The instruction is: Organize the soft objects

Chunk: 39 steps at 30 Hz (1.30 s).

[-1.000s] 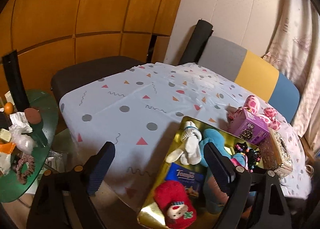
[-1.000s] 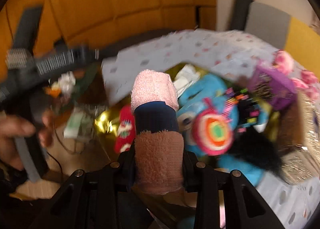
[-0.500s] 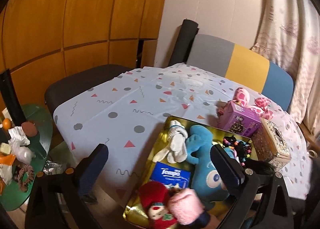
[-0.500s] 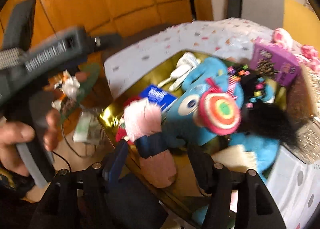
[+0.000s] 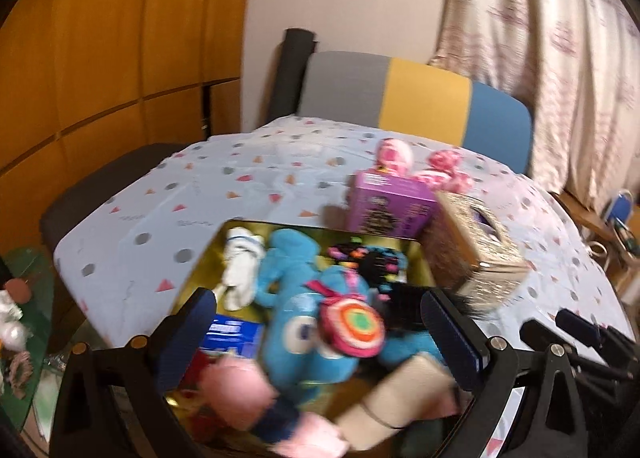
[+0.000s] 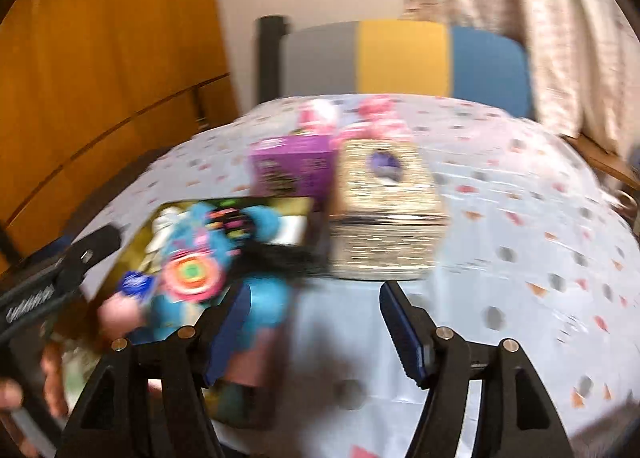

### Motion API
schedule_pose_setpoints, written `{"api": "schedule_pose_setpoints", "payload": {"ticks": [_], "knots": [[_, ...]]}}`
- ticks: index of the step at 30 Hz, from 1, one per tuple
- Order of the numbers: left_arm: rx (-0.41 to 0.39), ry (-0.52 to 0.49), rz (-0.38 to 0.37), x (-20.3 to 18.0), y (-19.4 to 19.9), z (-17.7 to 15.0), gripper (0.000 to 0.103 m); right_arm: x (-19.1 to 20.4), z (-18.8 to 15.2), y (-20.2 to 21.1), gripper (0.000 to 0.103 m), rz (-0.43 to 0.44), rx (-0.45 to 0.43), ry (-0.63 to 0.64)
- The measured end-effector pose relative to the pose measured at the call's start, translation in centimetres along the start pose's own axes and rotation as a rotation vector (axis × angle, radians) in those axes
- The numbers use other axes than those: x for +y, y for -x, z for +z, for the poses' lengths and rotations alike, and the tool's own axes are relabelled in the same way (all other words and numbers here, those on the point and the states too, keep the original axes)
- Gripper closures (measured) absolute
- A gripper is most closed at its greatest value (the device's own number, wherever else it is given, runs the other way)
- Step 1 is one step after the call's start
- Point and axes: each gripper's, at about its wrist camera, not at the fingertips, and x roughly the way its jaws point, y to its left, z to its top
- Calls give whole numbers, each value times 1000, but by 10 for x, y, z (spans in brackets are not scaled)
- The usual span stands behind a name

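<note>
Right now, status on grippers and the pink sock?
Left gripper open, empty. Right gripper opening, nothing between jaws. Pink sock lying in gold tray. Nothing blocking.

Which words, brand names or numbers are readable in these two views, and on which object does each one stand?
Nothing can be read for sure; both views are blurred.
Blue tissue pack in the gold tray: white lettering, too blurred to read.
Purple box: dark print on its side, no legible words.
Left claw's handle, seen in the right wrist view: white lettering, smeared and unreadable.
Glittery gold box: no text visible.
</note>
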Motion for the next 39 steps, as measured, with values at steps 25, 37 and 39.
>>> {"api": "schedule_pose_setpoints", "payload": {"ticks": [25, 37, 39], "knots": [[35, -70, 3, -53, -2, -36, 0, -34, -21, -11, 35, -111, 3, -115], [55, -61, 1, -50, -5, -37, 0, -29, -21, -13, 35, -106, 14, -105], [57, -61, 0, -50, -5, -37, 0, -28, -20, -12, 35, -106, 12, -104]]}}
